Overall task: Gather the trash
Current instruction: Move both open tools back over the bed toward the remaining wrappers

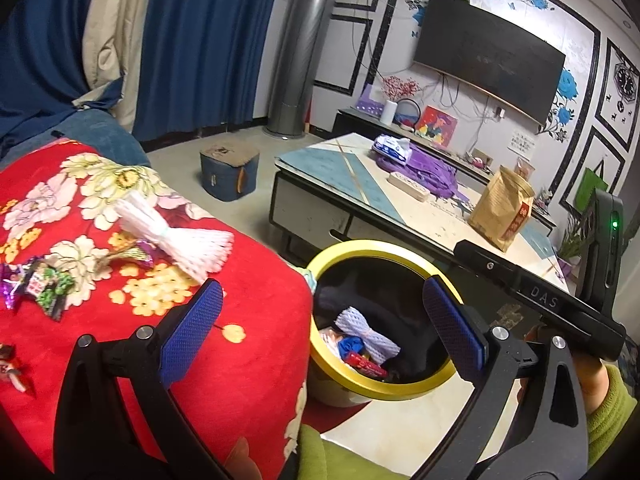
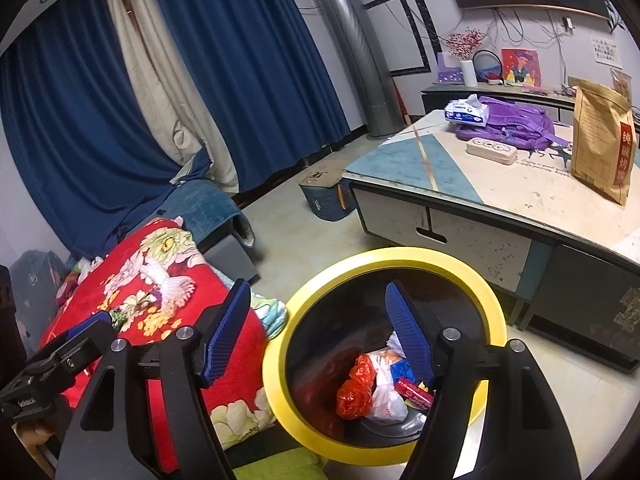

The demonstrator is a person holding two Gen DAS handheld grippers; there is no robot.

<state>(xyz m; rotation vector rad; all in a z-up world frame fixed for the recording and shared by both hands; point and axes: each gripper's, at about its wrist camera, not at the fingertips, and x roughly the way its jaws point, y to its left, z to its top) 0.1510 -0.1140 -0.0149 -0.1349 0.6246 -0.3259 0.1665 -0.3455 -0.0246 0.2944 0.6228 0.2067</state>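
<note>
A yellow-rimmed bin (image 1: 352, 250) (image 2: 492, 280) stands on the floor beside a red flowered blanket (image 1: 248, 320) (image 2: 168, 308). Inside lie a white foam net (image 1: 366, 334), a red wrapper (image 2: 356, 388), a white bag (image 2: 386, 398) and other scraps. On the blanket lie a white foam net (image 1: 176, 234) and candy wrappers (image 1: 40, 284). My left gripper (image 1: 324, 328) is open and empty, between the blanket edge and the bin. My right gripper (image 2: 320, 332) is open and empty over the bin's left rim.
A low coffee table (image 1: 360, 196) (image 2: 500, 200) stands behind the bin with a purple backpack (image 2: 512, 124), a brown paper bag (image 2: 600, 144), a power strip (image 2: 491, 151) and tissues (image 2: 466, 112). A small blue stool (image 1: 230, 170) sits on the floor. Blue curtains hang behind.
</note>
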